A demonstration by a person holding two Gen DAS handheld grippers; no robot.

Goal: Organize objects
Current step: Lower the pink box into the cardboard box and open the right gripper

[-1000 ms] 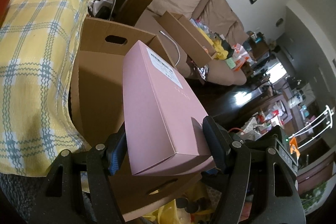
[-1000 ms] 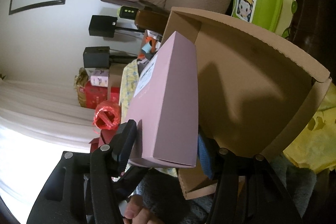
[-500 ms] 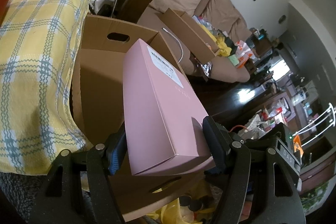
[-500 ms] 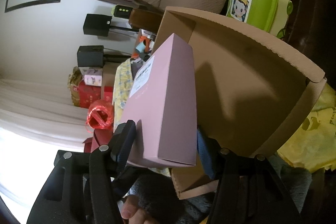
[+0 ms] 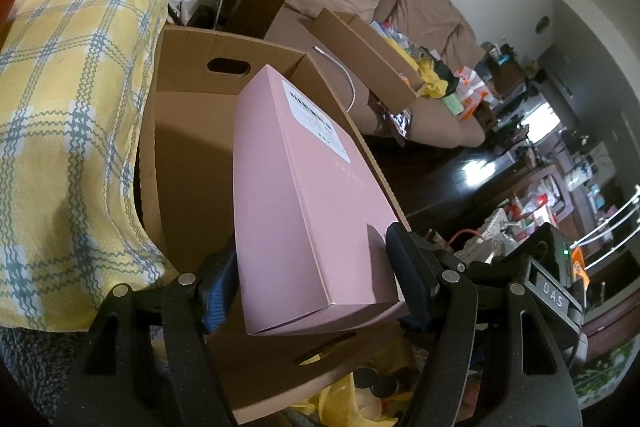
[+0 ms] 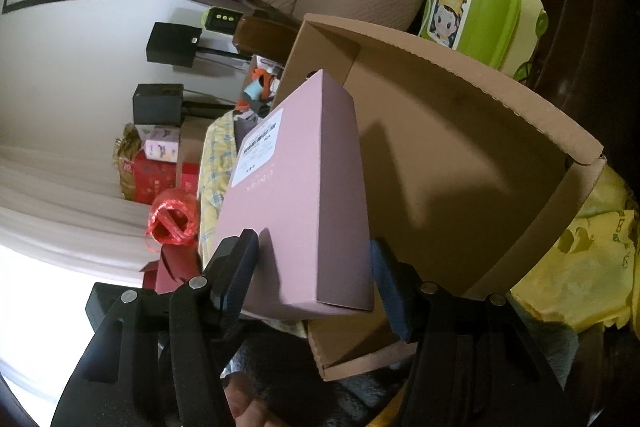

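- We are clamping the left gripper (image 5: pixel 312 279) and the right gripper (image 6: pixel 312 277) on the near end of the pink box (image 5: pixel 304 187) — two grips steadying a long load.
- We are holding it tilted over the open cardboard carton (image 5: pixel 188 131), probably its destination.
- The yellow checked cloth (image 5: pixel 72 115) is crowding one carton wall, the green case (image 6: pixel 476 7) another.

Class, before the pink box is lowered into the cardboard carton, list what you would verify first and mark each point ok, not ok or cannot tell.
1. Left gripper clamps the pink box: ok, pads on both sides.
2. Right gripper clamps the pink box: ok.
3. Cardboard carton open at the top: ok.
4. Carton floor free beneath the box: cannot tell, the box hides part of it.
5. Box clear of the carton walls: cannot tell.
6. Yellow checked cloth outside the carton: ok.
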